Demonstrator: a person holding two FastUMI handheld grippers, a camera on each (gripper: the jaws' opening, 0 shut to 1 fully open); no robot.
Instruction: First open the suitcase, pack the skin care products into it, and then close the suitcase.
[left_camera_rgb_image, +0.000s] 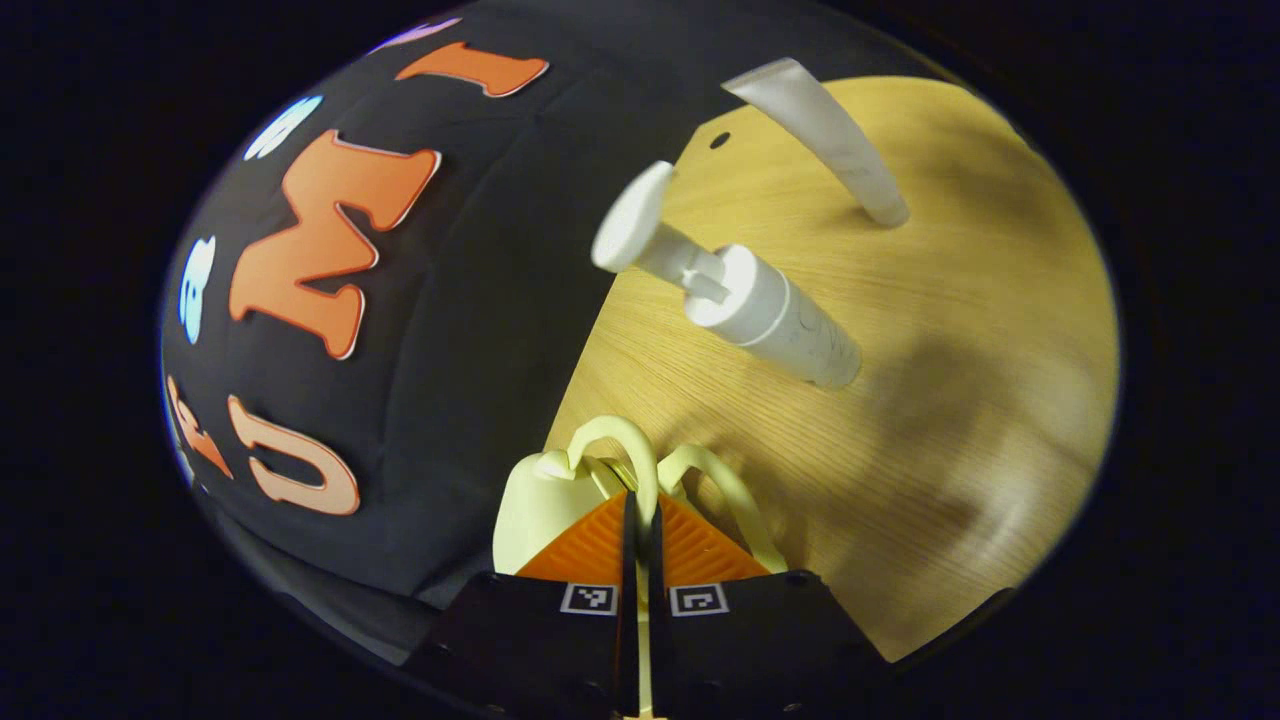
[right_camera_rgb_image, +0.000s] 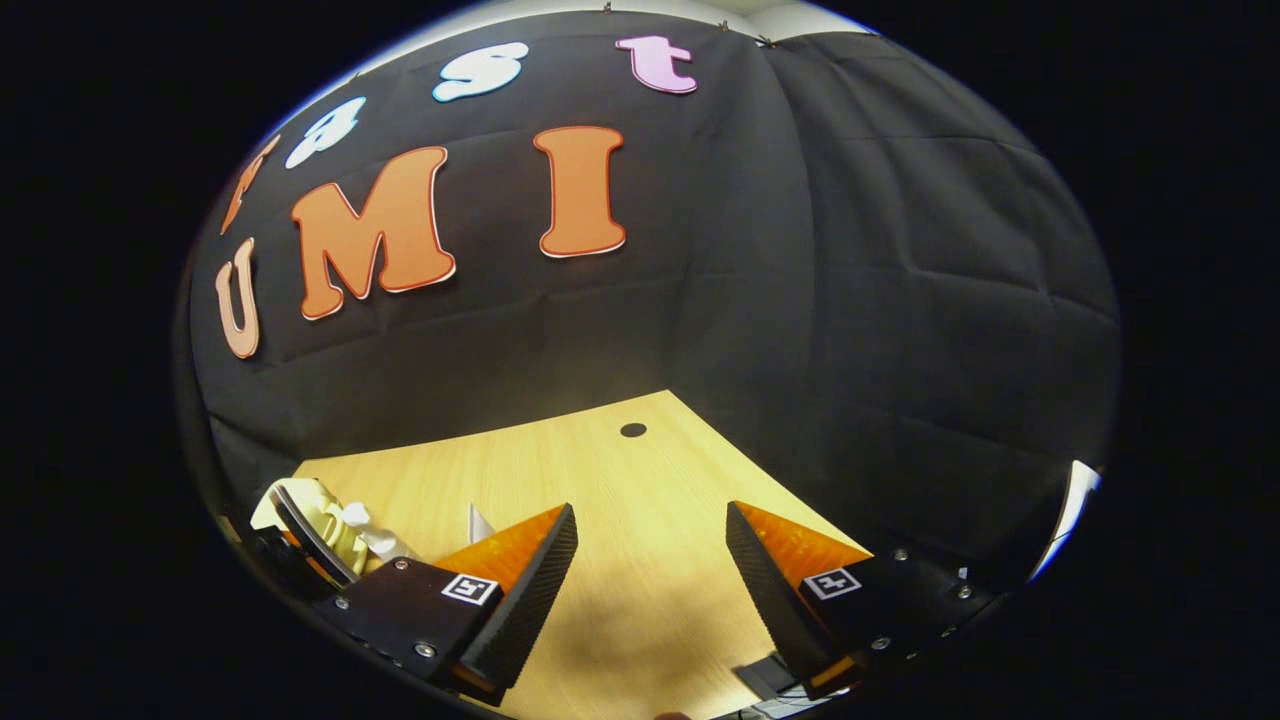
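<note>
In the left gripper view, the left gripper (left_camera_rgb_image: 640, 520) sits at bottom centre with its fingers pressed together on a thin pale loop, which I take to be a handle (left_camera_rgb_image: 625, 440) of the pale yellow suitcase (left_camera_rgb_image: 540, 500) just beneath. A second loop (left_camera_rgb_image: 725, 490) stands free just to the right. Pinching the handle looks like the way to lift the lid, so the opening step seems to be in hand; whether the lid is up at all I cannot tell.

The skin care products lie up the frame on the wooden table (left_camera_rgb_image: 950, 420): a white pump bottle (left_camera_rgb_image: 745, 300) at centre, tilted across the picture, and a white tube (left_camera_rgb_image: 830, 135) at upper right, well apart from it. Neither is packed yet.

In the right gripper view, the right gripper (right_camera_rgb_image: 650, 560) hangs at the bottom with its fingers wide apart and nothing between them, over bare table. The suitcase shows at lower left of that view.

The table edge meets the black cloth wall (left_camera_rgb_image: 480, 330) close to the suitcase, so I judge little room on that side; the open wood toward the bottle gives more.
</note>
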